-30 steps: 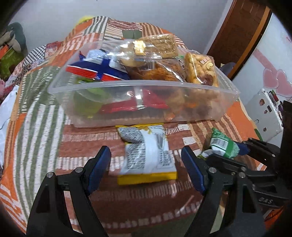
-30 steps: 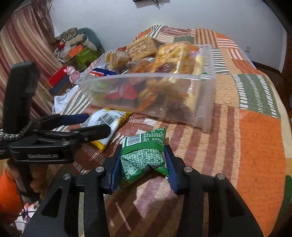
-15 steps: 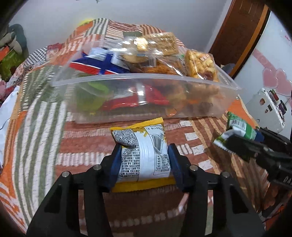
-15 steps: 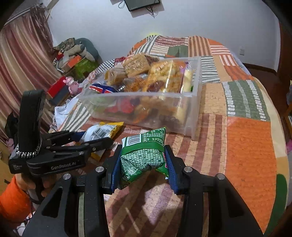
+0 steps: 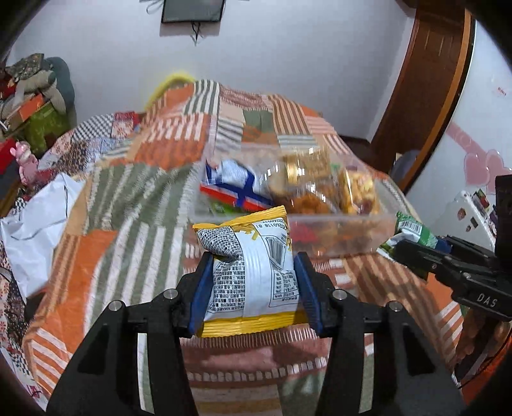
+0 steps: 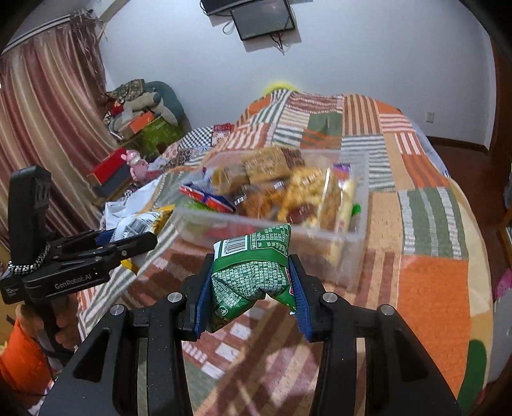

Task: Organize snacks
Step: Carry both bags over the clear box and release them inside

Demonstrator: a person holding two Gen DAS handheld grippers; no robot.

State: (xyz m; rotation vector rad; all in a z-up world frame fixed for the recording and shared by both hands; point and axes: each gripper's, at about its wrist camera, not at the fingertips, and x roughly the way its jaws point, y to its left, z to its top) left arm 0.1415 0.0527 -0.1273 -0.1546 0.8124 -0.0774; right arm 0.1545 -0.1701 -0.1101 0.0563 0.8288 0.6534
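Above the bed (image 5: 134, 204), left claw (image 5: 254, 281) pinches a yellow packet (image 5: 252, 272) (crumpled); right claw (image 6: 251, 284) pinches a green packet (image 6: 252, 275).

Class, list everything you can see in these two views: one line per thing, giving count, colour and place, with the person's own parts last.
Yellow packet: one, yellow and white, held in the left claw above the quilt.
Green packet: one, green, held in the right claw.
Bin: one, clear plastic, on the quilt, heaped with mixed snacks.
Quilt: one, orange, green and white patchwork, covering the bed.
Screen: one, dark, on the white wall.
Curtain: one, striped pinkish brown, far left.
Door: one, brown wood, far right.
Left claw: one, black with blue pads, shut on its packet.
Right claw: same, likewise shut.
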